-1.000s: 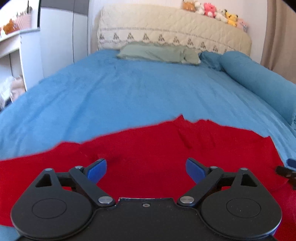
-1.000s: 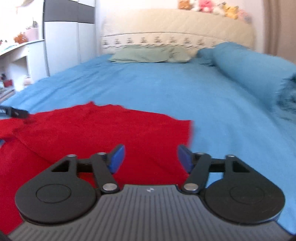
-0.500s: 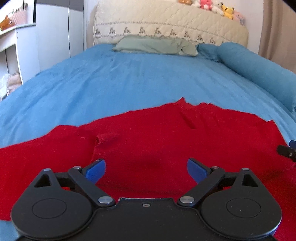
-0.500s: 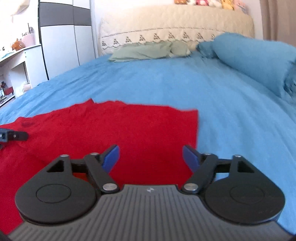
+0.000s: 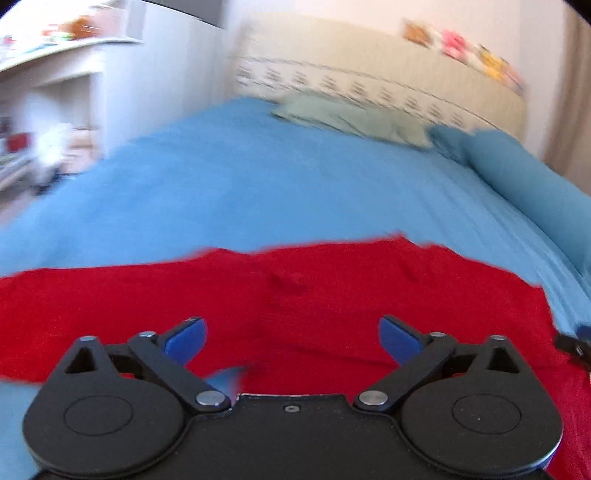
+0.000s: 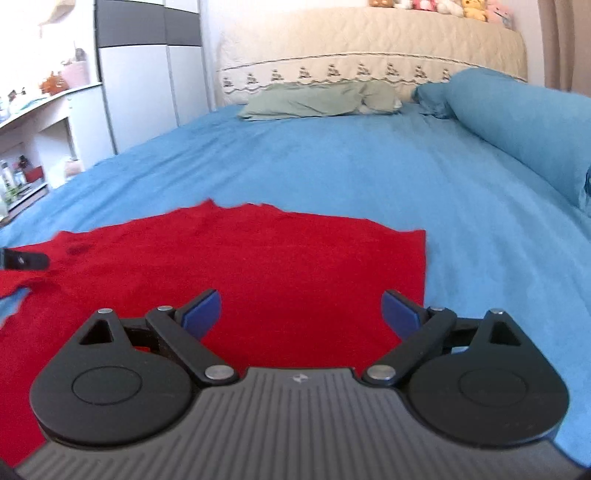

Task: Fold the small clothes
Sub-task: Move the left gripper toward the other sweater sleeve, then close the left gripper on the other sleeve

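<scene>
A red garment [image 6: 258,266] lies spread flat on the blue bedsheet [image 6: 369,166], near the foot end of the bed. Fabric looks like a soft, slightly fuzzy knit, matte, w/ a few shallow creases and one darker dimple toward its left side. Far edge is uneven, w/ a small peak at the middle; right edge runs straight down to a squared corner. In the left wrist view the same red garment [image 5: 295,288] reads blurry, and a bit of blue sheet shows thru at its near edge by the left finger.

Sheet has a fine, brushed texture, smooth over most of the bed. At the head: a flat sage-green pillow [image 6: 317,101], a long rolled blue bolster [image 6: 517,125] along the right side, and a quilted cream headboard [image 6: 369,44] w/ an embroidered border. Plush toys [image 6: 443,7] sit in a row on top. White-and-grey wardrobe [image 6: 140,81] stands left of the bed.

Left gripper [image 5: 291,336]: jaws spread wide, blue pads clear of each other, nothing between them; it hangs low over the red cloth, can't tell if it touches. Right gripper [image 6: 301,310]: also wide apart, holding nothing, poised over the garment's right portion, its right pad near the cloth's right edge. Each claw's black tip peeks into the other's view at the frame edge.
</scene>
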The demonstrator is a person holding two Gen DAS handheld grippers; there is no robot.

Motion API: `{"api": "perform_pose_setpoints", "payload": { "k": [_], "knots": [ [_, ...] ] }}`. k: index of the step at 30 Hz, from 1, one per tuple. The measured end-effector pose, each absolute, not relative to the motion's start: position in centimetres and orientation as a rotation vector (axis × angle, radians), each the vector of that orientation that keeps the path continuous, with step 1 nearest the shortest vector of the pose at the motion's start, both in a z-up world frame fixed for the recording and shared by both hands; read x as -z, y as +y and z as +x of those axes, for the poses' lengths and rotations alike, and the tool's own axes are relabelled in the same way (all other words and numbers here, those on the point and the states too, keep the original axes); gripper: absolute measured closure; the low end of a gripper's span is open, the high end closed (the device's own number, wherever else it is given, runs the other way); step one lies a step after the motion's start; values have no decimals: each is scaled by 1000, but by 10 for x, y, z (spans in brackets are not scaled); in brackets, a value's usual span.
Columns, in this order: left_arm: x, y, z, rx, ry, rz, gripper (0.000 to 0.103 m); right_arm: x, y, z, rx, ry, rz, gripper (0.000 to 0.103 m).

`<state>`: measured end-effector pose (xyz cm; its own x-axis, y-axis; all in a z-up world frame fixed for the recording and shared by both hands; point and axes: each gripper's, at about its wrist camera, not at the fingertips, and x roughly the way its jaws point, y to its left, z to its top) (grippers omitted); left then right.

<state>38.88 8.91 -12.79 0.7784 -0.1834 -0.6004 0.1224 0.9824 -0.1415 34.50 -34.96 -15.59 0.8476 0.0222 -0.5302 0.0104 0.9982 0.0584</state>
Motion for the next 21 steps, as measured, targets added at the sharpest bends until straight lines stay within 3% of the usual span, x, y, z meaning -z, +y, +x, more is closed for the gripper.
{"api": "perform_pose_setpoints", "payload": {
  "k": [5, 13, 21],
  "knots": [
    [126, 194, 348, -46, 672, -249, 0, 138, -313, 323, -77, 590, 42, 0],
    [153, 326, 335, -301, 618, -500, 2, 154, -246, 313, -152, 639, 34, 0],
    [169, 363, 361, -364, 555, -564, 21, 170, -200, 322, -148, 640, -43, 0]
  ]
}}
